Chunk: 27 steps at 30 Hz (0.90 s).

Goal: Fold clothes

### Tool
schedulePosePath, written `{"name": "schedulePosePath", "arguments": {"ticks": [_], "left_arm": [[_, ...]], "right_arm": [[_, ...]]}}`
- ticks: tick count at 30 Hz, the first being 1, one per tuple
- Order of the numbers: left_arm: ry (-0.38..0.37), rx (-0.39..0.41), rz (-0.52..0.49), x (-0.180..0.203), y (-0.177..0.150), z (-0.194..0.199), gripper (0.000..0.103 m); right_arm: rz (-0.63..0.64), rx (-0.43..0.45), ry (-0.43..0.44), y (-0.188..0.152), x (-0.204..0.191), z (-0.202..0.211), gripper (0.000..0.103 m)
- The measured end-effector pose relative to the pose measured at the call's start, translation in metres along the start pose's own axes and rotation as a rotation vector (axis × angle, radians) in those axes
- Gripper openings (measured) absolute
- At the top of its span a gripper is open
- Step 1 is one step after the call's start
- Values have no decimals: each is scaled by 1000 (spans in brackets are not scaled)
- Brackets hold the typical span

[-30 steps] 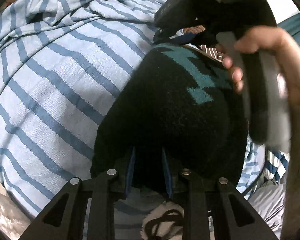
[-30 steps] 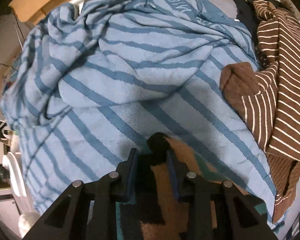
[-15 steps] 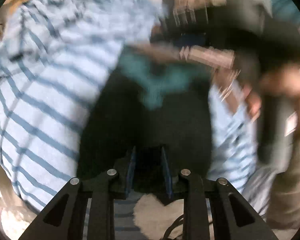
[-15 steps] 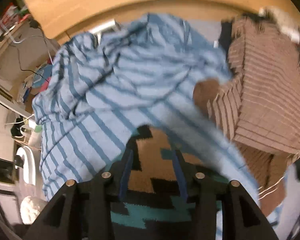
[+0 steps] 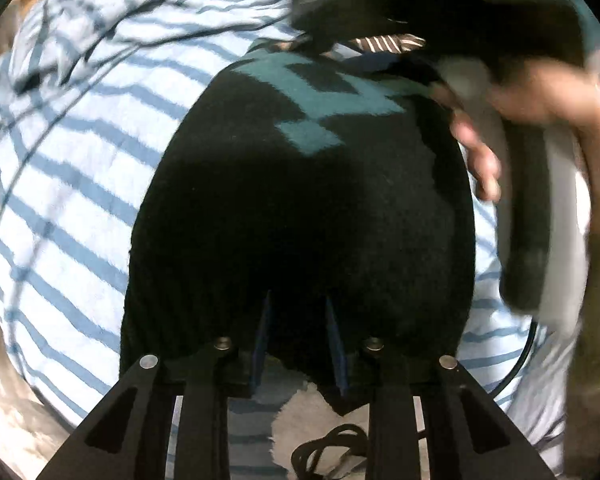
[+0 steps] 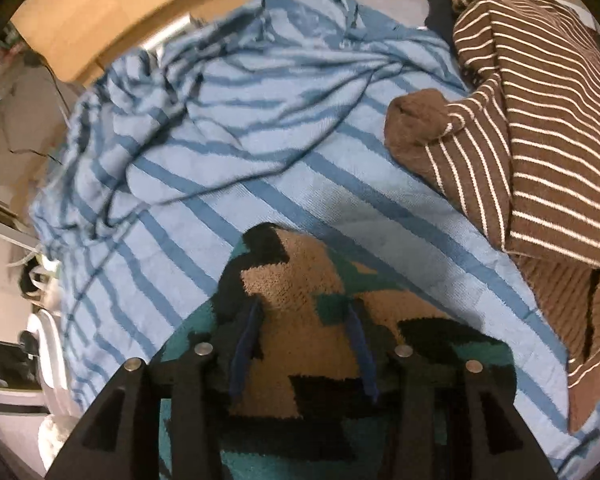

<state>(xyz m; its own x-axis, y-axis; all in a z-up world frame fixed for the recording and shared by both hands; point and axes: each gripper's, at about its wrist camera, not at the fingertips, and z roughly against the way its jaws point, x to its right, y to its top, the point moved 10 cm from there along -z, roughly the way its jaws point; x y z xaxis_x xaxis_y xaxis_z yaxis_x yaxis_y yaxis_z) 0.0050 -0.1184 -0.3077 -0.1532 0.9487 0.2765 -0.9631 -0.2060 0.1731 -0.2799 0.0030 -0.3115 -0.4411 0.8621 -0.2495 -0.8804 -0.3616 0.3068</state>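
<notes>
A black knit sweater (image 5: 300,180) with teal and tan blocks lies on a blue striped blanket (image 5: 60,200). My left gripper (image 5: 297,300) is shut on the sweater's black edge, and dark fabric fills the gap between its blue pads. In the right wrist view the tan and teal part of the sweater (image 6: 296,264) lies between and under my right gripper (image 6: 304,306). Its jaws have spread, and the pads stand apart from the cloth. A hand (image 5: 540,96) holding the right gripper's handle shows blurred at the right of the left wrist view.
A brown sweater with thin white stripes (image 6: 540,140) is heaped on the right of the blanket (image 6: 260,120). A wooden board (image 6: 120,8) runs behind the bed. A white fluffy item with a black cable (image 5: 300,420) lies below the left gripper. White household items (image 6: 48,340) stand off the bed's left side.
The right gripper's jaws have spread from a tight pinch on the sweater, and more of the tan pattern shows. The left gripper kept its hold on the sweater and shifted slightly.
</notes>
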Motion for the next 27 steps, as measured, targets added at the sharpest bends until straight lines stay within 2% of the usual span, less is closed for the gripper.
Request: {"name": "schedulePosePath", "arguments": {"ticks": [3,6,8,10,12,14,18,22,24,27], "left_arm": [[-58,-3,11,2,-2,26,29],[-74,22,-62,16,-4,48,29],[-33,-9,-106,18,-2,36,29],[13,-61,-131,20,9,2,29],[5,-64,-101,19,7,-17,29],[-6,-47,-66,18,3,-24,29],[4,-41,-70,22,3,-21,29],[-4,-28,-77,23,9,-24,29],[-6,-14,-79,22,8,-22,29],[-49,-1,-86,23,9,-10,29]], "right_arm": [[-23,59,44,2,0,38,47],[33,89,0,7,1,66,51],[96,64,-29,7,-3,72,52],[112,21,-83,-2,4,63,56],[102,-40,-176,-23,22,50,57],[110,-60,-225,-36,32,34,58],[71,-34,-208,-31,37,25,61],[-27,-15,-133,-28,49,20,66],[-38,-1,-112,-29,49,22,66],[-90,21,-40,-30,49,35,66]]}}
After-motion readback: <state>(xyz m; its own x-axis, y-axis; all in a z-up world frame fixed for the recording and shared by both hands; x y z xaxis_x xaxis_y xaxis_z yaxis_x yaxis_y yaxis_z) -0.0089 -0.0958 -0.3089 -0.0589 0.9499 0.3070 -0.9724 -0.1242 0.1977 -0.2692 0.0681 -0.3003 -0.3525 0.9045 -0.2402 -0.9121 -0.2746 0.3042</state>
